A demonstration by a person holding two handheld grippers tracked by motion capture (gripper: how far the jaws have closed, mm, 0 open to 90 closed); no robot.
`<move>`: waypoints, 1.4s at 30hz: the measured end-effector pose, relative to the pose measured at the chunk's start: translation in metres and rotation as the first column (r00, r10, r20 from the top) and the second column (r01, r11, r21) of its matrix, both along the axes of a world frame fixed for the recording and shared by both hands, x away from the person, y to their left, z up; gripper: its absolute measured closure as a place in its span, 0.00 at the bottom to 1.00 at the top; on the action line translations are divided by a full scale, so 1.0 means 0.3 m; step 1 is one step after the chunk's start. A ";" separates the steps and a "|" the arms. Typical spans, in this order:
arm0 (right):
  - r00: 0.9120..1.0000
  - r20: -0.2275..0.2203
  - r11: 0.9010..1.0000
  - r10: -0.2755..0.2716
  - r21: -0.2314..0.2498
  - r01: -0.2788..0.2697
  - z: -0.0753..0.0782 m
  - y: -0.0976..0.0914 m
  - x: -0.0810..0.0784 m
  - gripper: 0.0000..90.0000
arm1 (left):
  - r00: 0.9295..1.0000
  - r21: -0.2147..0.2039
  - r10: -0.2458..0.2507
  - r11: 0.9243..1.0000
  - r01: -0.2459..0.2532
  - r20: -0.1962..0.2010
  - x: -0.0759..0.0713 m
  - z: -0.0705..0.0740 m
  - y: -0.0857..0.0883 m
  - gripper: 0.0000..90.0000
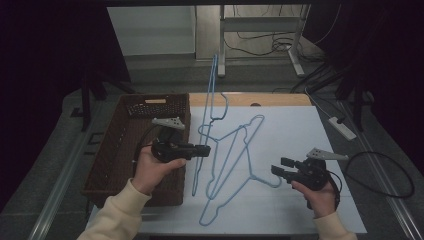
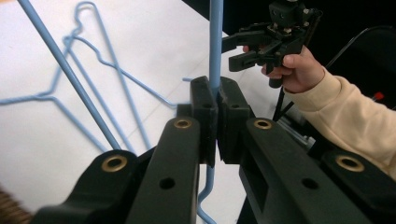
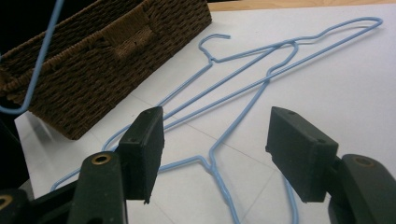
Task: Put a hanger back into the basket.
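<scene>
Left gripper (image 1: 206,150) beside basket (image 1: 120,145), fingers clenched on raised blue hanger (image 1: 212,95); right gripper (image 1: 281,167) far from basket, fingers released.

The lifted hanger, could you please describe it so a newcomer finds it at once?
Start at the brown wicker basket on the table's left. Beside it, the left gripper clamps a blue wire hanger. Unlike the two hangers lying flat on the white sheet, it stands upright.
</scene>
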State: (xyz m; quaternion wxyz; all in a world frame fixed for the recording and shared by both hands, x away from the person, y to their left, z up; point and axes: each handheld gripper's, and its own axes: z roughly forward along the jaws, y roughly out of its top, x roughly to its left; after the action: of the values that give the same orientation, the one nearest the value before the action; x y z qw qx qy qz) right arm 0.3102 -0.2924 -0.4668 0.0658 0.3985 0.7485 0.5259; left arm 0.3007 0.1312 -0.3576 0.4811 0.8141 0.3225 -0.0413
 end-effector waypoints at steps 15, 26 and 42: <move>1.000 -0.005 1.000 -0.015 0.000 0.015 -0.006 -0.008 0.002 0.42 | 0.999 0.029 0.039 0.999 -0.040 0.036 0.020 0.120 0.223 0.97; 1.000 -0.015 1.000 -0.015 -0.007 0.015 -0.013 -0.005 0.005 0.42 | 0.997 0.095 0.060 0.994 -0.056 -0.039 0.057 0.007 0.371 0.97; 0.999 -0.035 1.000 -0.019 -0.017 0.018 -0.027 0.001 0.009 0.42 | 0.994 0.220 0.085 0.973 -0.070 -0.062 0.082 -0.149 0.423 0.97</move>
State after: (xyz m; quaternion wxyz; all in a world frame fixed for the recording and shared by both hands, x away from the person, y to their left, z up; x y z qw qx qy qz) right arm 0.3130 -0.2922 -0.4749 0.0606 0.4140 0.7502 0.5121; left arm 0.3252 0.2580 -0.4023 0.3786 0.8467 0.3735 -0.0159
